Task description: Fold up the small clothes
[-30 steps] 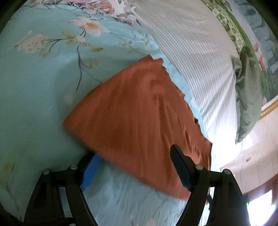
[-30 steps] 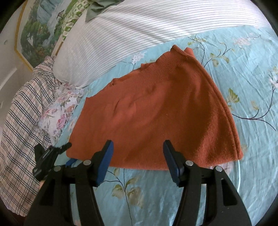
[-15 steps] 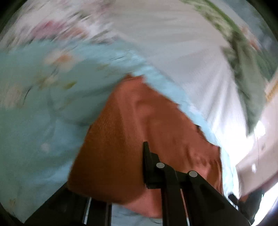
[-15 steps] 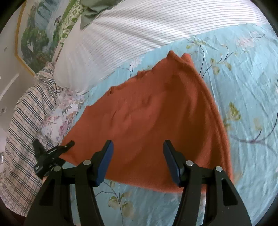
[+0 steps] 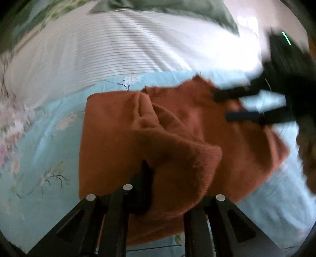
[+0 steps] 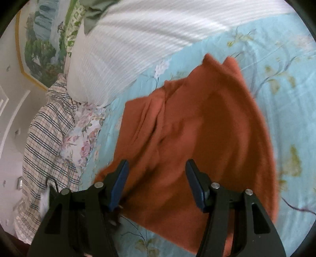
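Observation:
An orange knit garment (image 5: 122,134) lies on the light blue flowered sheet (image 5: 45,150). My left gripper (image 5: 154,172) is shut on a lifted edge of it. Its jaws are easing open with cloth still pinched between them, and the raised flap (image 5: 183,158) drapes over and hides the right finger. The right gripper (image 6: 157,174) hovers low over the near part of the garment (image 6: 217,122), its jaws opening wider with nothing pinched. In the left wrist view, the right gripper (image 5: 219,104) shows blurred at the garment's far right side.
A white striped pillow (image 6: 138,39) lies along the far edge of the garment. A checked cloth (image 6: 45,128) and a floral pillow (image 6: 83,134) sit at the left. A green cloth (image 5: 167,11) lies behind the pillow. A framed picture (image 6: 39,39) hangs on the wall.
The left gripper closed on the garment's edge, rolled, and swept it up and across, so a flap now lies folded over. The right gripper moved forward over the garment and widened slightly.

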Tool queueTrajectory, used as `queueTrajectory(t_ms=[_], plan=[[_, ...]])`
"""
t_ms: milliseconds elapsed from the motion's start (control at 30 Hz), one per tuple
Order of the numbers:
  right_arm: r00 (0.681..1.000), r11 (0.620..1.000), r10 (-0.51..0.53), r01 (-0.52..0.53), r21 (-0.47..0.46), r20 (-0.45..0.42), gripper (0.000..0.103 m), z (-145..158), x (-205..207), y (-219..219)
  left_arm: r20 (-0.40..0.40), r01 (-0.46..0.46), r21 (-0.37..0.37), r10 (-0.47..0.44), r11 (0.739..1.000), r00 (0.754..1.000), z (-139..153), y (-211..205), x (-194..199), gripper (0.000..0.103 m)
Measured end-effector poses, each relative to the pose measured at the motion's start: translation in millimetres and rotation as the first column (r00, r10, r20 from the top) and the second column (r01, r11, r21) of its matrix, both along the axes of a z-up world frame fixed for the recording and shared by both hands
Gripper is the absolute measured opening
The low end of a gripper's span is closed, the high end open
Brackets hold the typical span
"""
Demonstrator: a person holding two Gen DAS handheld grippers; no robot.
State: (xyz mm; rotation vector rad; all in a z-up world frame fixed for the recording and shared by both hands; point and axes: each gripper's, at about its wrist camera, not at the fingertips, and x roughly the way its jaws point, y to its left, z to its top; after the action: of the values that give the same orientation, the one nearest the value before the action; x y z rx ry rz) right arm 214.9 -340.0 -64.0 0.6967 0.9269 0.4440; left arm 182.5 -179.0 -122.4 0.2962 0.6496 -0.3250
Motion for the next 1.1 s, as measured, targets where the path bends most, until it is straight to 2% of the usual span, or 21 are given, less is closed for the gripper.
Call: queueTrajectory(t_ms=[33,67,167,233,400,500,567,600,633,733,833,900,1033,1100], plan=[[1.0,1.0,0.015,-0.015,0.008,-0.011,0.072,-3.4,5.9,4.7,0.018,0.003,0.03,-0.003,1.0,1.0,-2.6,-3.6,-3.7,0.015],[0.999,0.999,0.032,-0.032,0.013,-0.019,0.073,-5.9,13.4,9.6,0.032,0.006,0.042,-0.008,0.999,0.999,-2.6,-5.5,-6.1,0.015],[0.996,0.996,0.086,-0.086,0.027,-0.029,0.074,-10.7,39.7,26.4,0.032,0.021,0.015,-0.022,1.0,0.999,1.1,-1.1,-4.8,0.014],[0.992,0.991,0.122,-0.12,0.051,-0.041,0.074,-14.5,59.5,37.3,0.047,0.03,0.03,-0.031,0.999,0.998,2.2,-1.5,-9.1,0.014],[0.982,0.983,0.176,-0.172,0.063,-0.07,0.074,-19.2,99.5,59.7,0.115,0.061,0.153,-0.079,0.986,0.99,-3.4,-10.5,-19.7,0.014],[0.973,0.976,0.217,-0.218,-0.01,-0.079,0.074,-20.0,111.0,74.6,0.122,0.076,0.202,-0.103,0.976,0.987,-9.6,-17.3,-21.6,0.013],[0.968,0.969,0.233,-0.239,-0.061,-0.09,0.041,-20.1,113.0,79.5,0.117,0.082,0.206,-0.107,0.975,0.987,-8.9,-18.1,-21.0,0.011],[0.97,0.967,0.226,-0.234,-0.097,-0.09,0.02,-17.1,111.3,76.6,0.119,0.08,0.204,-0.106,0.976,0.987,-6.9,-17.1,-22.4,0.011],[0.972,0.969,0.222,-0.228,-0.093,-0.073,0.018,-13.1,108.0,71.1,0.12,0.077,0.194,-0.102,0.978,0.988,-3.2,-16.0,-22.4,0.01],[0.982,0.98,0.19,-0.188,-0.058,0.015,0.016,12.2,91.8,44.5,0.101,0.101,0.099,-0.111,0.99,0.989,16.0,-9.6,-20.7,0.01],[0.982,0.981,0.171,-0.161,-0.108,0.083,0.016,39.5,73.7,22.8,0.089,0.147,-0.005,-0.146,0.989,0.985,41.3,-15.9,-26.0,0.01],[0.983,0.983,0.145,-0.13,-0.13,0.116,0.016,53.7,63.7,3.6,0.077,0.183,-0.08,-0.177,0.98,0.981,56.6,-27.9,-28.9,0.01],[0.992,0.984,0.096,-0.082,-0.155,0.087,0.016,47.9,56.6,-27.2,0.019,0.235,-0.178,-0.236,0.955,0.972,63.5,-58.6,-23.5,0.01],[0.996,0.986,0.076,-0.069,-0.15,0.042,0.016,31.2,56.0,-41.6,-0.01,0.242,-0.187,-0.248,0.952,0.969,55.4,-73.0,-21.2,0.01]])
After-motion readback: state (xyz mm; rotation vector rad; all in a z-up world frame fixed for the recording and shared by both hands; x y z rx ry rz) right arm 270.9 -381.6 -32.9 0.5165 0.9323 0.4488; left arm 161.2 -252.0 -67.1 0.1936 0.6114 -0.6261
